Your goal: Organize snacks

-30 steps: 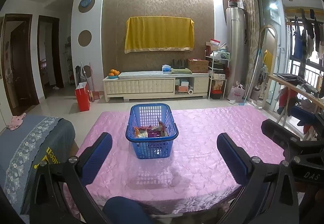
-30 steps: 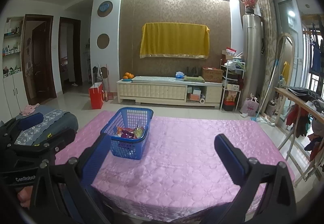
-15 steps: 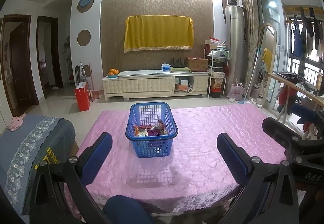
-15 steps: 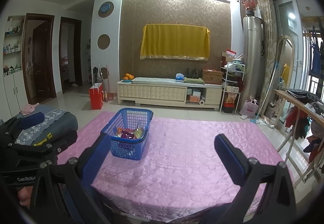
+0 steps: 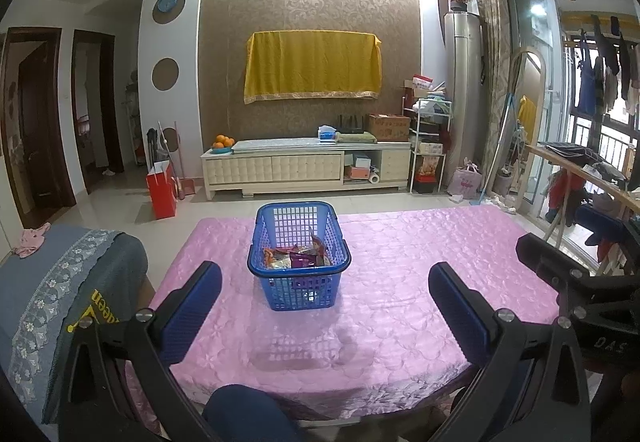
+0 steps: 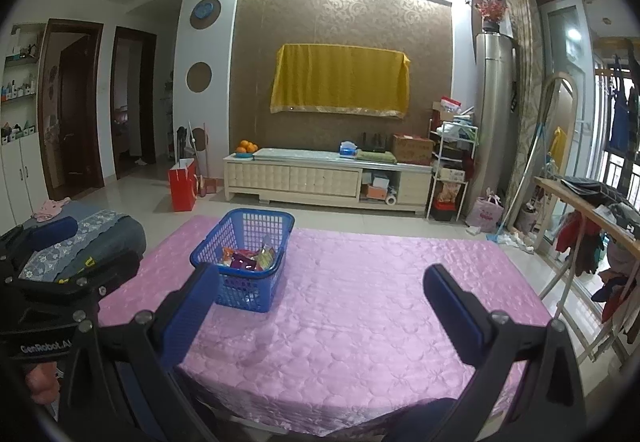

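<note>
living room, patterned brown wall with a yellow cloth (image 5: 312, 66) draped over something hidden beneath it. pink quilted tablecloth (image 5: 400, 282) covers the table; near edge cut off by the frame. blue basket (image 5: 299, 254) stands on the cloth toward the left, snack packets (image 5: 294, 258) inside, print too small to read. left gripper (image 5: 324, 306) spread wide, holding nothing; right gripper (image 6: 320, 302) likewise wide apart and empty, both short of the basket. writing: "genrobot.ai" on the left gripper body in the right wrist view, "das" on the right one.
</note>
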### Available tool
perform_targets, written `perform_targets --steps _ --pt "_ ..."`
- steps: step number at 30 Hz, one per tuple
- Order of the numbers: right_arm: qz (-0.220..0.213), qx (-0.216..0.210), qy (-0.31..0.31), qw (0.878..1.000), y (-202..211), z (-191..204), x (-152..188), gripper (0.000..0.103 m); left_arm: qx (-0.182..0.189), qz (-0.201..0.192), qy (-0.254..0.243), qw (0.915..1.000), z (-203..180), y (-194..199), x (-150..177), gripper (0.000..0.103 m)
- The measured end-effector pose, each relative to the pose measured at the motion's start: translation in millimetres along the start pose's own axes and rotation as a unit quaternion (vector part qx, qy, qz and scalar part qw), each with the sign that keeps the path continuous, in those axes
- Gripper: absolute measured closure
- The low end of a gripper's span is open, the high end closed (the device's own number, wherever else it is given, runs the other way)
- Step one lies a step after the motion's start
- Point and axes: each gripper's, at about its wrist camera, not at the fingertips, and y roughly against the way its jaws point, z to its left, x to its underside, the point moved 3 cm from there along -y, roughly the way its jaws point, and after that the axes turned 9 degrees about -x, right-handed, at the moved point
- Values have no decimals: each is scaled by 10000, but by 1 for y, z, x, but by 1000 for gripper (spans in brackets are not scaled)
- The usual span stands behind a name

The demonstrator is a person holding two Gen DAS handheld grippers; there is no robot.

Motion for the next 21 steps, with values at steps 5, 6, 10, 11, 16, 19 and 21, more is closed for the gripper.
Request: perform_targets --steps 5,6,10,11,16,19,21 --pt "28 52 6 10000 0 -2 0 0 7 18 -13 10000 -1 0 0 1" --pt "25 61 3 10000 0 -1 0 0 6 24 -23 10000 -1 0 0 1" --pt "33 66 6 10000 1 -1 1 0 40 28 -26 10000 -1 1 1 1" --pt "31 65 6 10000 1 -1 1 0 42 25 -33 10000 -1 1 0 1" --pt "30 66 4 10000 1 -1 1 0 62 8 -38 10000 -1 4 0 1" --pt "18 79 13 10000 1 -1 1 0 76 5 -28 10000 0 5 0 1" --pt "17 78 12 10000 2 0 1 0 83 6 -26 10000 0 4 0 1"
